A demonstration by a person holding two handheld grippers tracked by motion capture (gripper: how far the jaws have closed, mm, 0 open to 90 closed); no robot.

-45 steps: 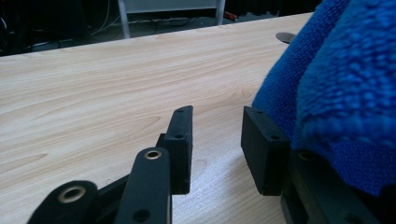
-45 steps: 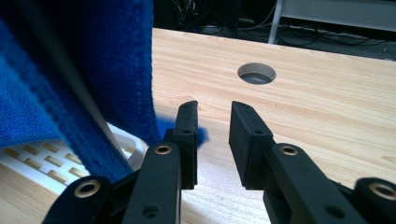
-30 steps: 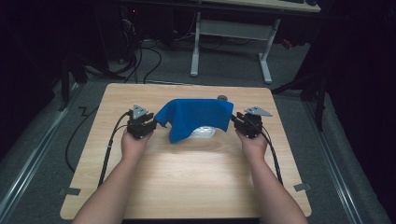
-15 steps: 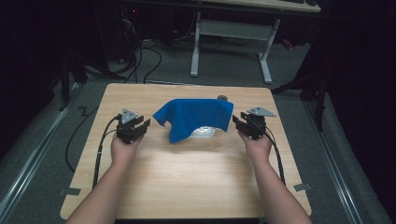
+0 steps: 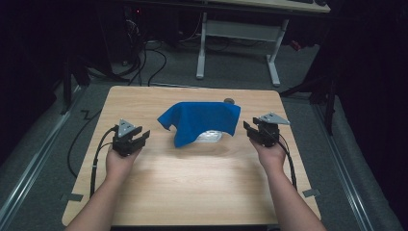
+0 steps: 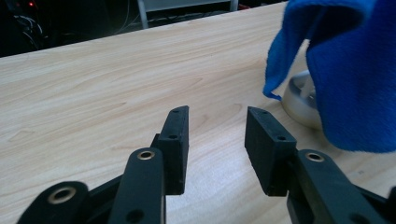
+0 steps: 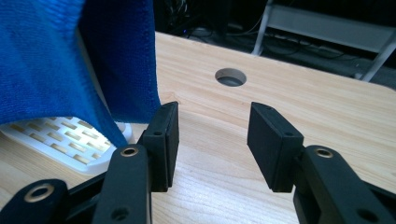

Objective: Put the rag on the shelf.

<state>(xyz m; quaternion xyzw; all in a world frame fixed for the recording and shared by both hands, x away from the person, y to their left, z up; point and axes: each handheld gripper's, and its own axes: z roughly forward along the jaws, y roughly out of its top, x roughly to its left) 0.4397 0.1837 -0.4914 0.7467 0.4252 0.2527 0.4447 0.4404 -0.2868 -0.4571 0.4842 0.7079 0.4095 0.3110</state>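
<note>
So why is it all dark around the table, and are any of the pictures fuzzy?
High view: light falls on the wooden table, while the floor and room behind stay dim; the blue cloth is a bit soft. Left gripper view: the near cloth edge is blurry. Right gripper view: the cloth is blurry too, but the table hole looks sharp.

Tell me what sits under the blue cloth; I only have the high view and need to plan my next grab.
Observer: In the right gripper view, the blue cloth drapes over a white slotted piece resting on the table.
Operator: Anything else under there?
Observer: The left gripper view shows a pale round rim below the cloth's hanging corner.
Operator: Is either gripper holding anything?
Observer: No. The left gripper and the right gripper have just been opening their jaws, and there is only bare wood between each pair.
</note>
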